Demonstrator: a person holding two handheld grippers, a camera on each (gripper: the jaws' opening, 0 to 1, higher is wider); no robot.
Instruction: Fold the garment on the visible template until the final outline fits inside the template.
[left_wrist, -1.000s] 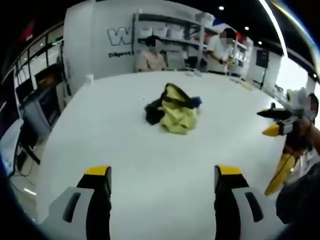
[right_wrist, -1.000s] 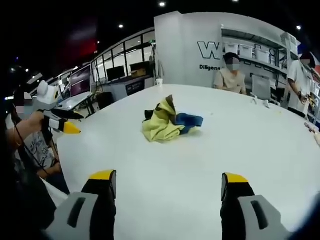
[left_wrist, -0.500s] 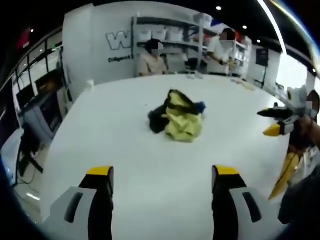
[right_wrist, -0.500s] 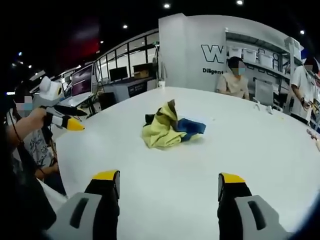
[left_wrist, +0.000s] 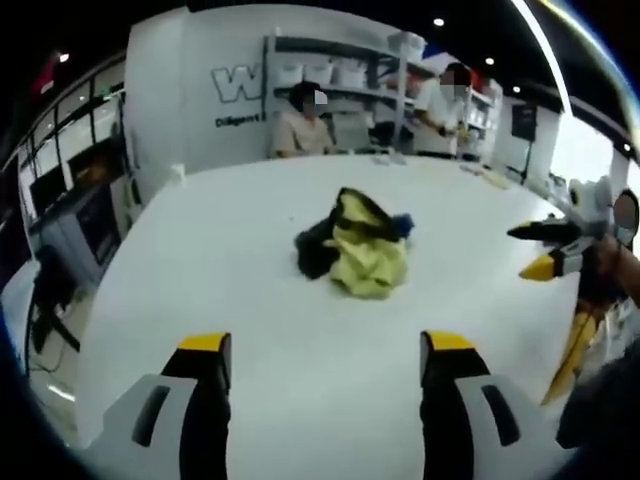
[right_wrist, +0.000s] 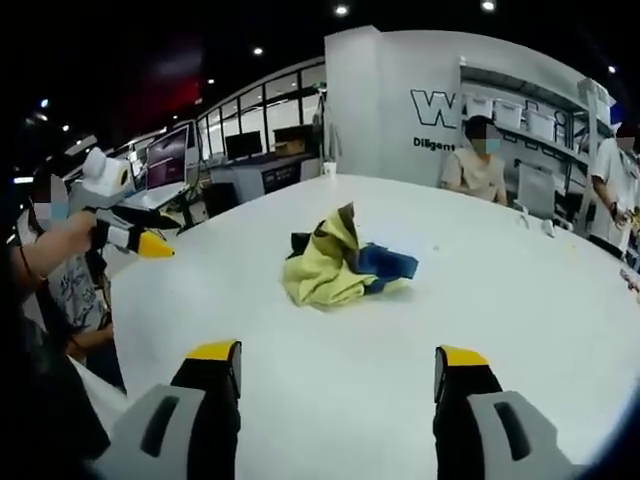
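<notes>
A crumpled garment (left_wrist: 358, 244) in yellow, black and blue lies bunched in the middle of a large white table (left_wrist: 210, 290). From the other side the same heap (right_wrist: 336, 265) shows its yellow part to the left and blue to the right. My left gripper (left_wrist: 325, 355) hovers open over the near table edge, well short of the cloth. My right gripper (right_wrist: 338, 365) is open too, equally far from the heap. The right gripper (left_wrist: 545, 250) enters the left gripper view from the right; the left gripper (right_wrist: 135, 230) enters the right gripper view from the left. I see no template outline on the table.
A seated person (left_wrist: 300, 122) and a standing person (left_wrist: 443, 95) are at the far table edge, in front of shelving (left_wrist: 350, 70). Small items (left_wrist: 488, 172) lie near that edge. Desks with monitors (right_wrist: 165, 158) stand beyond the table.
Both views have crept slightly nearer the garment. The heap itself has not moved, and both grippers stay open.
</notes>
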